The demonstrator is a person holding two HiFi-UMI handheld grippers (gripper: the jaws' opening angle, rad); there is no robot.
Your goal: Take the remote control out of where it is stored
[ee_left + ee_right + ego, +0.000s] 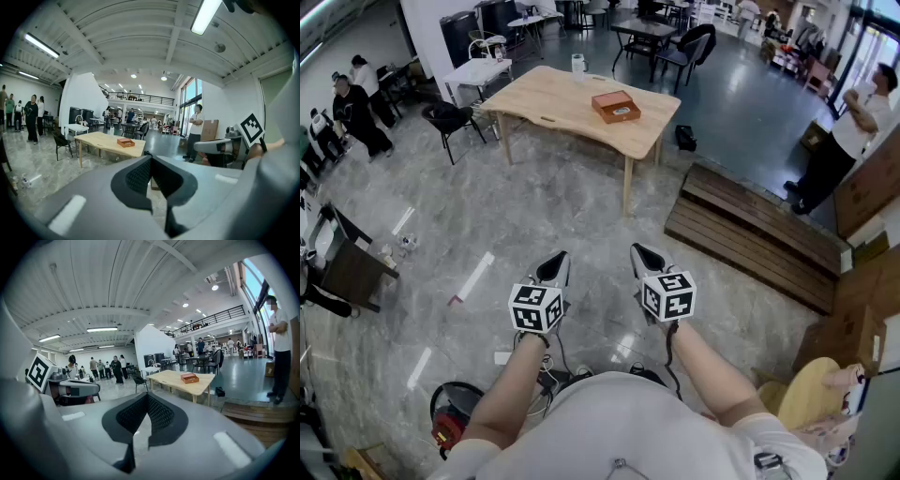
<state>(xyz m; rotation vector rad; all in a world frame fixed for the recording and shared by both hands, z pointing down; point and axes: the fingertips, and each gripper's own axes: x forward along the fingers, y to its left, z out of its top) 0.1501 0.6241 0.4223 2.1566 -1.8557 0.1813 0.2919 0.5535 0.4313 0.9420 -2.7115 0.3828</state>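
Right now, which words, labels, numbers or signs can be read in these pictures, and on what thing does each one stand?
No readable word or number in any view.
Left gripper and right gripper: black-and-white square markers, patterns only, no letters.
Brown box on the wooden table: a pale round mark on top, too small to read.

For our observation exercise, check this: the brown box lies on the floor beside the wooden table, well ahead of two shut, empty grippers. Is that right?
No. The brown box sits on top of the wooden table, not down beside it; the head view shows this. It is well ahead of the left gripper and right gripper, both shut and empty.
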